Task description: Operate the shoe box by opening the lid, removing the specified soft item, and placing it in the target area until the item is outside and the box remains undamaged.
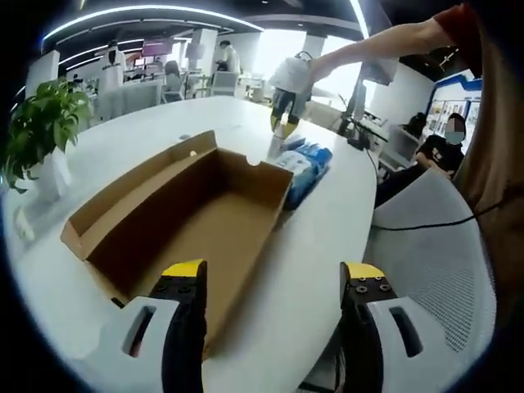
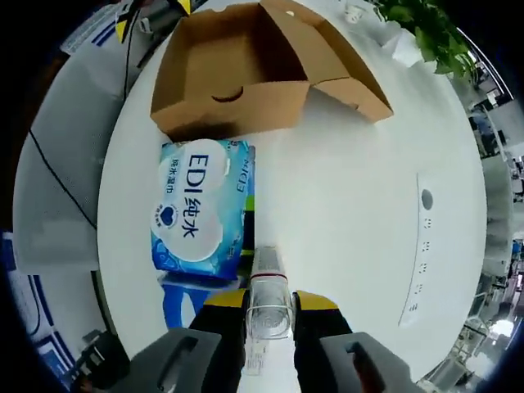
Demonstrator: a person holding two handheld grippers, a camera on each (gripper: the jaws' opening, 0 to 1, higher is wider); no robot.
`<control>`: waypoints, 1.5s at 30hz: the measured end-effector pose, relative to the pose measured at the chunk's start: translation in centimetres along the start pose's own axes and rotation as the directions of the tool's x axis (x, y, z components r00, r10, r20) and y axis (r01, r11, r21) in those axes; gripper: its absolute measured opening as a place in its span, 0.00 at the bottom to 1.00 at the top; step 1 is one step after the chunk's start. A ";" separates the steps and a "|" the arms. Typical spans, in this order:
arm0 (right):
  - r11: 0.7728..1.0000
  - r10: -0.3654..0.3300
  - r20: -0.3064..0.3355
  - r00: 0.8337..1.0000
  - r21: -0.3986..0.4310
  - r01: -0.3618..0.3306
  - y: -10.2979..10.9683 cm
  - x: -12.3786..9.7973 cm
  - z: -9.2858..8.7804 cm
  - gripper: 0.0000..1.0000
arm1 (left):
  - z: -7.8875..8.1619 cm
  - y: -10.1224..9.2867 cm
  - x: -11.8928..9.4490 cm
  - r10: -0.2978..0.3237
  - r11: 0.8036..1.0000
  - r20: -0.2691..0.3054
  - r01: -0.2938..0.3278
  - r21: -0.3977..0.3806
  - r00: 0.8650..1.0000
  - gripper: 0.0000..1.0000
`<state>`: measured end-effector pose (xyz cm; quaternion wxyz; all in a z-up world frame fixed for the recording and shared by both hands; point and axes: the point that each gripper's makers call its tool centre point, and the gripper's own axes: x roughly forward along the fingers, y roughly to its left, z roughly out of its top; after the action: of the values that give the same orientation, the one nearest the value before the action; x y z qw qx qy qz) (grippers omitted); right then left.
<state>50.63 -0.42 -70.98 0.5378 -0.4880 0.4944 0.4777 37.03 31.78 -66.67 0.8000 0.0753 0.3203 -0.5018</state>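
- Lying open on the white counter [image 1: 327, 237], the cardboard box [image 1: 205, 221] shows a bare brown floor, with its lid [image 1: 139, 184] folded back flat on the far side.
- A blue-and-white wipes pack [image 2: 201, 205] rests on the counter just outside the box, touching or nearly touching one short end wall; in the left gripper view the pack [image 1: 307, 168] sits past the far right corner of the box.
- The left gripper [image 1: 274, 278] hovers over the near end of the box with its jaws wide apart and nothing between them.
- The right gripper [image 2: 268, 315] points down at the counter just beside the pack; its jaws are closed on a clear ribbed piece [image 2: 268, 299], whose nature I cannot tell.
- In the left gripper view the right gripper [image 1: 286, 115] hangs above the pack, held at the end of a person's outstretched arm [image 1: 385, 41].
- A potted plant [image 1: 45, 135] stands at the left edge of the counter.
- A grey chair [image 1: 434, 254] is close to the counter's right side, and a seated person [image 1: 438, 147] is beyond it.
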 end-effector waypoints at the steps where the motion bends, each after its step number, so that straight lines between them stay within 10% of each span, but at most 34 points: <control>1: 1.000 -0.001 -0.003 1.000 -0.003 0.001 0.0 0.0 0.0 0.17 | 0.0 0.0 0.0 -0.002 1.000 0.000 0.002 0.000 1.000 0.65; 45: 0.999 -0.016 0.053 0.998 0.044 0.014 -0.8 -0.3 1.0 0.26 | -0.5 -0.2 0.0 -0.013 1.000 -0.012 0.013 -0.001 1.000 0.66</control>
<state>51.47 0.50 -70.62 0.5647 -0.4671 0.4865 0.4757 36.66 31.92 -67.04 0.7948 0.0757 0.3259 -0.5063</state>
